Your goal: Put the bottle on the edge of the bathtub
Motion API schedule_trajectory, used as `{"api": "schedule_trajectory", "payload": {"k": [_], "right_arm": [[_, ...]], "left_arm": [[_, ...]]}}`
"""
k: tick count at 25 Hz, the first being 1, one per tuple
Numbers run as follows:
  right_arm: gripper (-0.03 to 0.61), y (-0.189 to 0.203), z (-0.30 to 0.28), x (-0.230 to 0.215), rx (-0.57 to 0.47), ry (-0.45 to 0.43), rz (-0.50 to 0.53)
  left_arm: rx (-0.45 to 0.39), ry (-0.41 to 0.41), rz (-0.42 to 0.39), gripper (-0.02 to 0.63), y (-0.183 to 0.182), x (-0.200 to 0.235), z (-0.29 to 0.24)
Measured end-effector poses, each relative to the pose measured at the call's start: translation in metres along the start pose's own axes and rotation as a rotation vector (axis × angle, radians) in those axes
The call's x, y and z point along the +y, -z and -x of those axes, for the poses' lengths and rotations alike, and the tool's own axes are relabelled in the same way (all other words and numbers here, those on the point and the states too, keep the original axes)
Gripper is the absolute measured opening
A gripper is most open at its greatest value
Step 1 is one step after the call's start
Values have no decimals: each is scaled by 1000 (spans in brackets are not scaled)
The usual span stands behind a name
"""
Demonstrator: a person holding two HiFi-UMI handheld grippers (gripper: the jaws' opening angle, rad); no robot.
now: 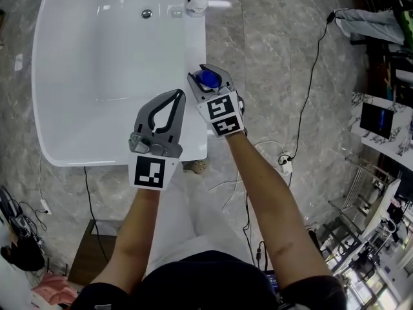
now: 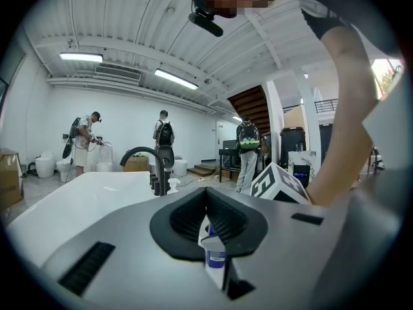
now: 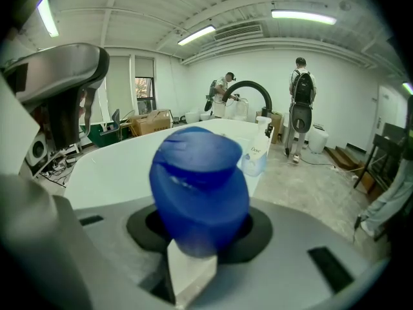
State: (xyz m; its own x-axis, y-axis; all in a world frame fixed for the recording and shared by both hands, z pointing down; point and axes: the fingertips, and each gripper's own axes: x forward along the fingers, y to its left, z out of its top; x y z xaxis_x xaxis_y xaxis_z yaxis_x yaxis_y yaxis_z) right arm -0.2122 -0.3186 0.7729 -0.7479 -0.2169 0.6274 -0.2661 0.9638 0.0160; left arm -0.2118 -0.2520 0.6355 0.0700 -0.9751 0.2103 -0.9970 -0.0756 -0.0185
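The right gripper [image 1: 210, 76] is clamping a blue-capped bottle [image 3: 199, 189], its jaws pinching it from both sides at the right rim of the bathtub [image 1: 97, 63]. Contact with the rim cannot be confirmed. The left gripper [image 1: 176, 96] is hovering over the basin, fingertips pressed together and gripping nothing. A second white bottle [image 1: 199, 2] is standing by the faucet [image 3: 248, 89].

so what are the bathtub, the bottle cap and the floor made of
Bathtub: glossy white, probably acrylic or enamel, judging by the soft light reflections on it.
Bottle cap: smooth blue plastic with a dull sheen.
Floor: grey and veined, marble or marble-look tile; the look leaves that open.
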Motion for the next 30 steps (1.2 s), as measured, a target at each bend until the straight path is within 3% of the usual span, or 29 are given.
{"api": "schedule_trajectory", "payload": {"k": [12, 17, 25, 30], "right_arm": [[167, -11, -3, -3, -28, -15, -53], [178, -32, 9, -1, -68, -6, -2], [179, -80, 64, 4, -143, 12, 68], [179, -109, 110, -1, -208, 74, 48]], "left_arm": [[-4, 3, 6, 3, 1, 1, 0], [-20, -6, 28, 3, -8, 6, 0], [-73, -18, 66, 3, -52, 5, 7], [-128, 5, 48, 3, -87, 2, 8]]}}
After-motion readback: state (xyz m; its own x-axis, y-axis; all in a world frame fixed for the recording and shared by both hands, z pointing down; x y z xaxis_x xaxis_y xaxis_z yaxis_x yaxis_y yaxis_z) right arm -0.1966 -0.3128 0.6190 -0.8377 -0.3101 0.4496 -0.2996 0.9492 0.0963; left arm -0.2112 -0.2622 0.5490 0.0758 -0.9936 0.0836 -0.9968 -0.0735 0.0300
